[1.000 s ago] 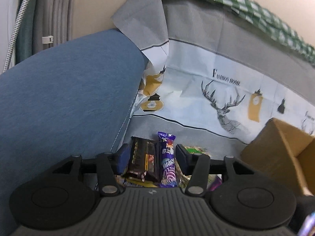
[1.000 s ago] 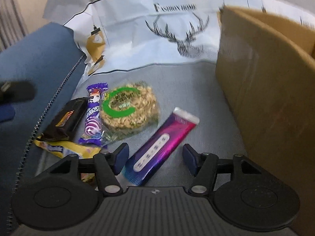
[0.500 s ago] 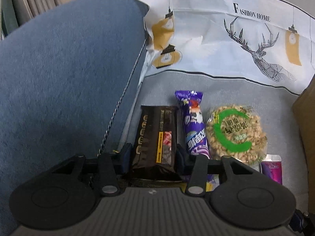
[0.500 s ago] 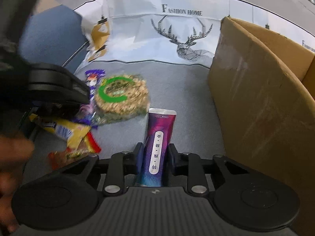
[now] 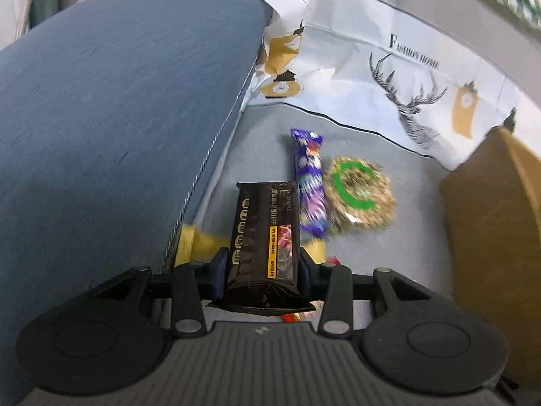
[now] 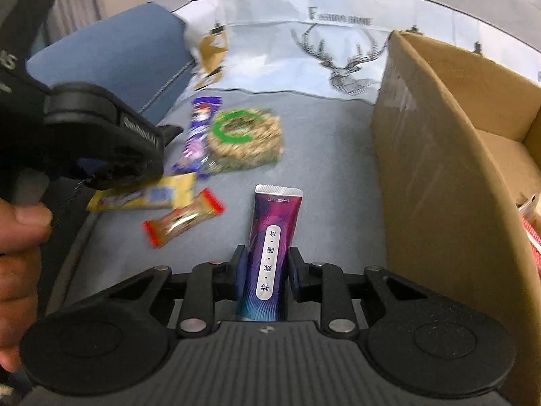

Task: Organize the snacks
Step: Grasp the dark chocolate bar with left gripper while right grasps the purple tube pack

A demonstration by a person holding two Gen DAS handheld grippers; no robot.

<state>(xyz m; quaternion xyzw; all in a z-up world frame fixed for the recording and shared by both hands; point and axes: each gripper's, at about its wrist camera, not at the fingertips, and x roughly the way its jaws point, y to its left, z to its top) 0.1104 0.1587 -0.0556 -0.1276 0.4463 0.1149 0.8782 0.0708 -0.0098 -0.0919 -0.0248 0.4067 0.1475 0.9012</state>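
- Grey sofa seat under a deer-print cover, blue cushion to one side, cardboard box to the other, and both claws are busy!
- Left gripper clamps the black snack pack by its sides, lengthwise between the fingers, far end pointing toward the backrest.
- Right gripper squeezes the purple-magenta stick pack, long axis straight ahead, crimped end away from the camera, just beside the box wall.
- Progress looks early to midway, I'd say: something red and white already sits in the box, two snacks are in hand.
- Left on the seat: purple candy bar, round nut cake touching it, yellow packet, red-ended candy.
- Those four need collecting, by my reckoning.
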